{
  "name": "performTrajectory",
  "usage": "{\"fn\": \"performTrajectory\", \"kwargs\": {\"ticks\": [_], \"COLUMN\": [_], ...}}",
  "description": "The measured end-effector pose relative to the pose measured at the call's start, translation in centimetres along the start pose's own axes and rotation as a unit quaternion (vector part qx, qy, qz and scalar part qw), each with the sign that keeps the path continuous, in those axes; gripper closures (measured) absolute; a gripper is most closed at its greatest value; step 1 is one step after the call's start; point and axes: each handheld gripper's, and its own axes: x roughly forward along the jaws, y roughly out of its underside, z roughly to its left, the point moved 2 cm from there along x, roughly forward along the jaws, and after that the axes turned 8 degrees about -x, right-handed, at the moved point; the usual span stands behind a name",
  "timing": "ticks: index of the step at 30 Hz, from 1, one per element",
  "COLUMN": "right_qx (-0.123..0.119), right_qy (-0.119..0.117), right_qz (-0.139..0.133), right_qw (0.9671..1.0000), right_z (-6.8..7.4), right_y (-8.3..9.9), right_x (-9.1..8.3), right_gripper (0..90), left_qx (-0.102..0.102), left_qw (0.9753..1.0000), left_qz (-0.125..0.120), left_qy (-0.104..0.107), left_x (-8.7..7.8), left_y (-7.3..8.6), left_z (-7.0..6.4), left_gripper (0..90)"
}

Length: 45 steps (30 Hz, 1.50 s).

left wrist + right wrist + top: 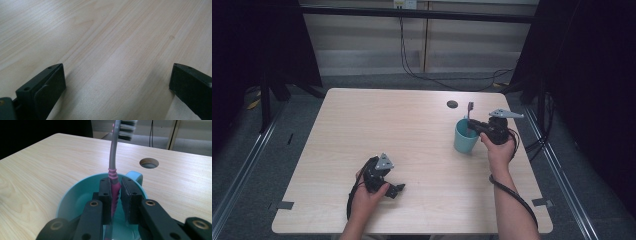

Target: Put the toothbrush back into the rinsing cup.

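A teal mug [465, 137] [82, 195] stands on the right side of the table. My right gripper [473, 126] [116, 195] sits over its mouth, shut on the pink grip of a toothbrush [114, 173] [470, 109]. The brush stands upright with its grey neck and bristled head above the jaws and its lower end inside the mug. My left gripper [396, 190] [117, 82] rests low over the wood near the front left, open, with bare tabletop between its black fingers [43, 87].
The light wooden table [377, 130] has a round cable hole [452, 104] [149, 163] behind the mug. Cables hang behind the far edge. Dark stands flank both sides of the table.
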Motion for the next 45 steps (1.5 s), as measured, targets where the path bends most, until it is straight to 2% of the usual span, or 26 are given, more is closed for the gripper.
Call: {"fn": "performTrajectory", "kwargs": {"ticks": [11,27,31,45], "right_qx": [-0.012,-0.021,-0.020,-0.043], "right_qy": [-0.002,-0.002,-0.009,-0.022], "right_qz": [0.009,0.020,0.023,0.052], "right_qw": [0.9999,0.9996,0.9995,0.9975], "right_z": [0.3,0.5,0.8,2.0], "right_y": [-0.3,-0.6,-0.9,-1.4], "right_x": [-0.3,-1.9,-2.2,-3.0], "right_gripper": [62.2,46.7,41.7,27.4], "left_qx": [-0.001,0.002,0.002,0.000], "left_qw": [1.0000,1.0000,1.0000,1.0000], "left_qz": [0.003,0.001,0.001,0.000], "left_qy": [-0.001,-0.001,-0.001,0.000], "left_x": [0.0,0.0,0.0,0.0], "left_y": [0.0,0.0,0.0,0.0], "left_z": [0.0,0.0,0.0,0.0], "left_gripper": [0.2,0.3,0.2,0.3]}}
